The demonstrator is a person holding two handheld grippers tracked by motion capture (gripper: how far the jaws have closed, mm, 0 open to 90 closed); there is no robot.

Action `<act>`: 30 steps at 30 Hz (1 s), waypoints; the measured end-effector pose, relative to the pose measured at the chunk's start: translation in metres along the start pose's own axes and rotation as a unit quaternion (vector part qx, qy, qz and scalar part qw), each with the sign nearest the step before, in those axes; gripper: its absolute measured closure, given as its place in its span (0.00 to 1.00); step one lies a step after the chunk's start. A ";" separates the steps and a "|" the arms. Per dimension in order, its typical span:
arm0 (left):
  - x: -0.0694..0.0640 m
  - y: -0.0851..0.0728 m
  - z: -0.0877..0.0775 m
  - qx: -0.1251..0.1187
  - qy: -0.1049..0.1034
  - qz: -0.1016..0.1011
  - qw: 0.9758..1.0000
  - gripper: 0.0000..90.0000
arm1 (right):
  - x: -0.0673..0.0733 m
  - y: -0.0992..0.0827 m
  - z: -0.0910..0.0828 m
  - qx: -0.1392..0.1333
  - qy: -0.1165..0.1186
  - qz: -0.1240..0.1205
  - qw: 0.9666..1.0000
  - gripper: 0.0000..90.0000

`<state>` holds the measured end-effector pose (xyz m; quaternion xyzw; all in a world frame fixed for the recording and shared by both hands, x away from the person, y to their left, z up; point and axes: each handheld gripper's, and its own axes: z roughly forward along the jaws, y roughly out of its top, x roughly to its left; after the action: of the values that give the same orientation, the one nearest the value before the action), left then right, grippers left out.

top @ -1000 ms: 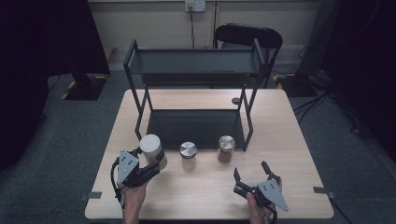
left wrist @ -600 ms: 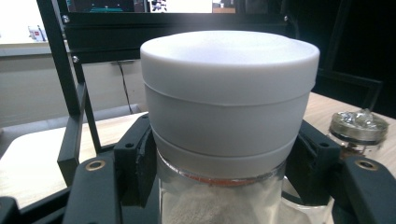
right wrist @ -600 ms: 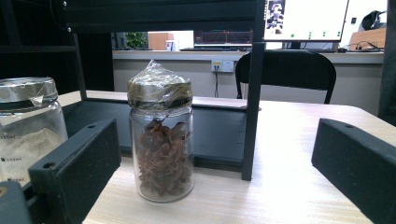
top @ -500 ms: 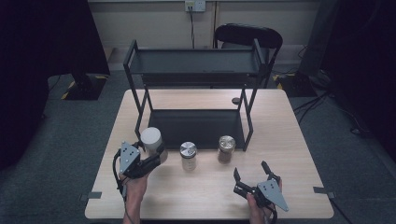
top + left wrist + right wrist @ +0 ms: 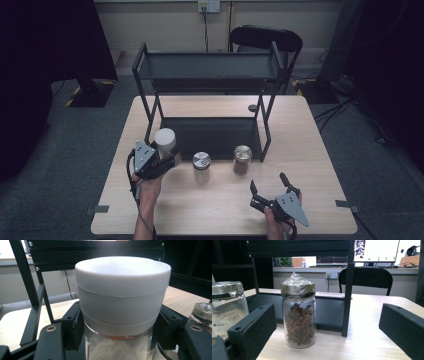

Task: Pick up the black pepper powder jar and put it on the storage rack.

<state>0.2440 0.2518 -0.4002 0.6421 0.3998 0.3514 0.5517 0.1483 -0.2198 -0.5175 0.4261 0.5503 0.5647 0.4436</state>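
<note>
My left gripper (image 5: 167, 156) is shut on a glass jar with a white lid (image 5: 165, 139), held upright just off the front-left leg of the black two-tier rack (image 5: 207, 72). In the left gripper view the white lid (image 5: 122, 287) stands up between the two black jaws, and pale powder shows in the glass below it. My right gripper (image 5: 267, 181) rests near the table's front right, open with nothing in it. Between its jaws, farther off, stands a jar of brown dried pieces (image 5: 298, 315) with a foil-wrapped top (image 5: 242, 159).
A second foil-topped jar (image 5: 201, 166) with pale powder (image 5: 227, 307) stands mid-table in front of the rack's lower shelf (image 5: 210, 132). A small dark disc (image 5: 252, 107) lies by the rack's rear right leg. A black chair (image 5: 265, 37) stands behind the table.
My left gripper has carried the white-lidded jar away from the person, toward the rack's front-left leg. The right gripper and both standing jars have kept still.
</note>
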 end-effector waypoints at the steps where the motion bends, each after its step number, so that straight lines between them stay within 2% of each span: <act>1: -0.002 0.001 0.002 0.003 0.004 0.007 1.000 0.39 | 0.000 0.000 0.000 0.000 0.000 0.000 1.000 0.00; 2: -0.002 0.002 0.003 0.004 0.005 0.011 1.000 0.39 | 0.000 0.000 0.000 0.000 0.000 0.000 1.000 0.00; 6: 0.003 0.000 0.010 0.003 -0.001 -0.008 1.000 0.39 | 0.000 0.000 0.000 0.000 0.001 0.000 1.000 0.00; 9: 0.002 0.002 0.017 0.008 0.003 0.000 1.000 0.39 | 0.000 0.000 0.000 0.000 0.001 0.000 1.000 0.00; 13: 0.004 0.004 0.024 0.006 0.004 -0.005 1.000 0.39 | 0.000 0.000 0.000 0.000 0.001 0.000 1.000 0.00; 17: 0.006 0.008 0.031 0.011 0.008 0.001 1.000 0.39 | -0.001 0.000 0.000 0.000 0.002 0.000 1.000 0.00; 30: 0.014 -0.002 0.050 0.014 0.007 -0.003 1.000 0.39 | -0.001 0.000 0.000 0.000 0.002 0.000 1.000 0.00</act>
<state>0.2945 0.2434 -0.4092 0.6456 0.4109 0.3487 0.5410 0.1484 -0.2204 -0.5175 0.4248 0.5511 0.5655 0.4427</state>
